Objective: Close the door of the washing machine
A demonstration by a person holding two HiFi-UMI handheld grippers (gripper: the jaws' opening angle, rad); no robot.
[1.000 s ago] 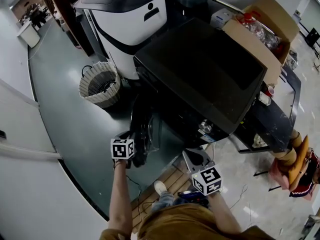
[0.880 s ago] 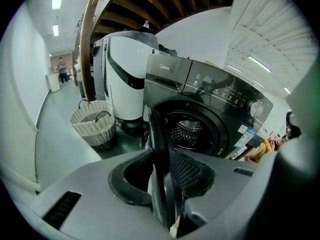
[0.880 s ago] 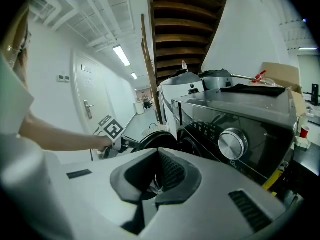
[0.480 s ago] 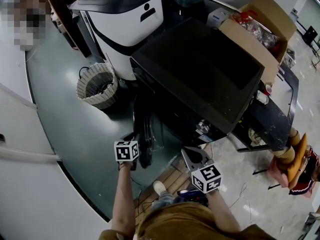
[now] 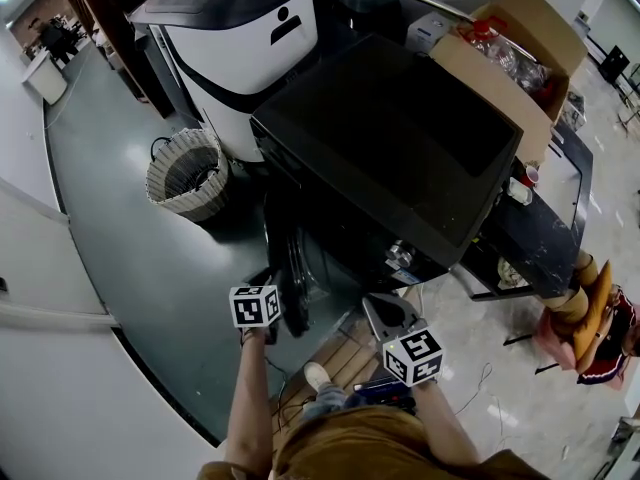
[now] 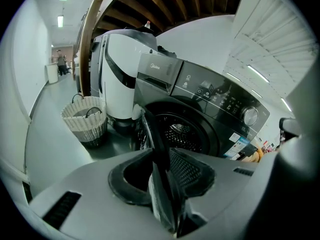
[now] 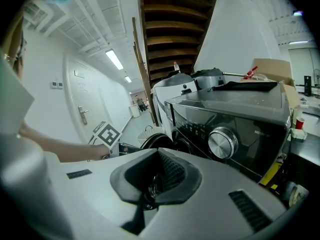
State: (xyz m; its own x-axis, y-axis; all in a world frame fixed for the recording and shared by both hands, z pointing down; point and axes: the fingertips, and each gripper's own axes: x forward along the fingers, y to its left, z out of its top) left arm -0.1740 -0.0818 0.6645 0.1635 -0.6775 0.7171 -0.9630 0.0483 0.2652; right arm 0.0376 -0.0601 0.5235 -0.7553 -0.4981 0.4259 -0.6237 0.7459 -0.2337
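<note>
The black front-loading washing machine [image 5: 400,138] stands in the middle of the head view. Its round door [image 5: 290,283] hangs partly open at the machine's left front. My left gripper [image 5: 278,313] is shut on the door's outer edge. In the left gripper view the thin dark door edge [image 6: 150,129] runs between the jaws of the left gripper [image 6: 161,184], and the drum opening [image 6: 182,134] lies just behind it. My right gripper [image 5: 385,313] hovers in front of the machine's lower right, touching nothing. In its own view the right gripper [image 7: 152,181] has its jaws together and empty, below the control knob [image 7: 222,143].
A wicker basket [image 5: 188,173] sits on the floor to the left, beside a tall white appliance [image 5: 245,38]. A cardboard box [image 5: 510,58] and a dark side table [image 5: 540,238] flank the machine's right. A wooden mat [image 5: 345,363] and the person's shoe [image 5: 318,375] lie below.
The left gripper has moved toward the machine with the door's edge in it, and the door has swung in, leaving a narrower gap. The right gripper has stayed in place.
</note>
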